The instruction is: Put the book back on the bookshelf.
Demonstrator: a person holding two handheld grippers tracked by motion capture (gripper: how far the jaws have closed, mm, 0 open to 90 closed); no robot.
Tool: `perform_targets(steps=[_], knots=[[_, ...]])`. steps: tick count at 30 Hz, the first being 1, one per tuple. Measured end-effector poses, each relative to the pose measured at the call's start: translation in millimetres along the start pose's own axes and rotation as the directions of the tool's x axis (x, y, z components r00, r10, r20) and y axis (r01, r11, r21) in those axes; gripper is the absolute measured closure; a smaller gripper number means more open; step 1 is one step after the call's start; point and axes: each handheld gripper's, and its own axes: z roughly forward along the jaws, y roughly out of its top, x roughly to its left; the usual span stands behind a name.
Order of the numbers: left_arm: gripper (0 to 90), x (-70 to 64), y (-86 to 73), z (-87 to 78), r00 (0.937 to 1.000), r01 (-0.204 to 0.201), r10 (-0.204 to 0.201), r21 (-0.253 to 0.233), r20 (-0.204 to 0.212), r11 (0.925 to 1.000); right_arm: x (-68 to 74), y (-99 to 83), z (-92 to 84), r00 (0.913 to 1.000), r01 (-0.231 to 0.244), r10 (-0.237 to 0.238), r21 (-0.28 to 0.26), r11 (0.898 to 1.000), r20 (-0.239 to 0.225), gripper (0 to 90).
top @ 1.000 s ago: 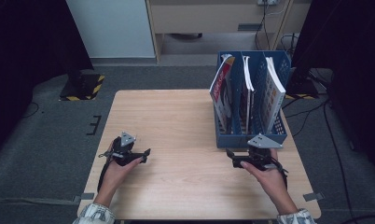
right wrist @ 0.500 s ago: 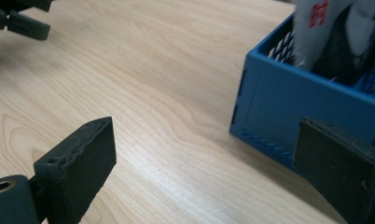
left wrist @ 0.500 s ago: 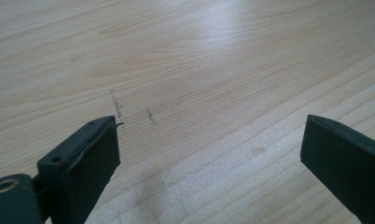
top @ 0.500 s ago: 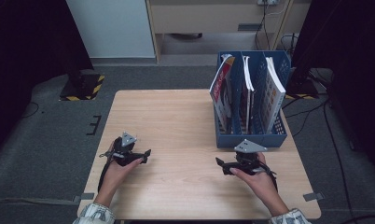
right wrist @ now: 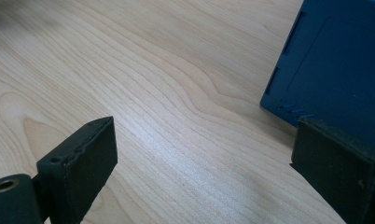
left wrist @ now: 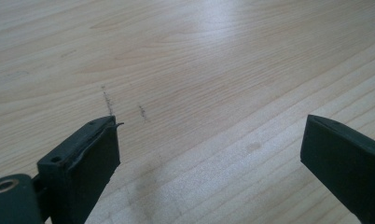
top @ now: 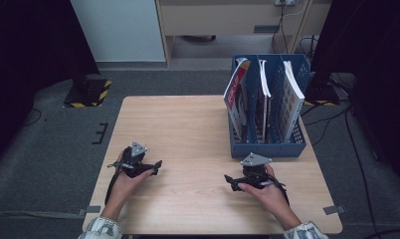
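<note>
A blue three-slot file holder [top: 267,144] stands at the table's far right with several magazines [top: 238,97] upright in it. My right gripper [top: 230,181] lies low over the wood, just in front and to the left of the holder, jaws pointing left. In the right gripper view it [right wrist: 202,135] is open with nothing between the jaws, and a corner of the holder [right wrist: 335,60] sits at the upper right. My left gripper [top: 157,167] rests near the front left, pointing right. In the left gripper view it [left wrist: 209,140] is open over bare wood.
The light wooden table [top: 188,124] has bare wood between the two grippers and across its left half. Faint pencil-like marks [left wrist: 108,100] show on the wood ahead of the left jaw. Grey floor, cables and a cabinet lie beyond the table.
My right gripper has moved left and a little toward the near edge, away from the holder's front. The left gripper has stayed put.
</note>
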Motion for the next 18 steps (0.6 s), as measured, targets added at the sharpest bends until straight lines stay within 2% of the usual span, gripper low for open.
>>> perform_targets(steps=[7,9,18], knots=[[4.3,-0.3,-3.3,5.6,0.9999,-0.003,0.003,0.036,0.013,0.9993,-4.5,-1.1,4.2,0.9999,-0.010,0.010,0.011,1.000,0.009,7.2],[4.3,-0.4,-4.0,7.1,0.9999,0.002,-0.003,0.045,0.015,0.9990,-5.1,-1.3,5.0,0.9996,-0.025,0.025,0.015,1.000,0.009,7.1],[4.0,1.0,-10.0,14.7,0.9995,0.019,-0.021,0.081,0.022,0.9965,-7.1,-3.2,10.9,0.9996,-0.021,0.020,0.039,0.999,0.018,6.3]])
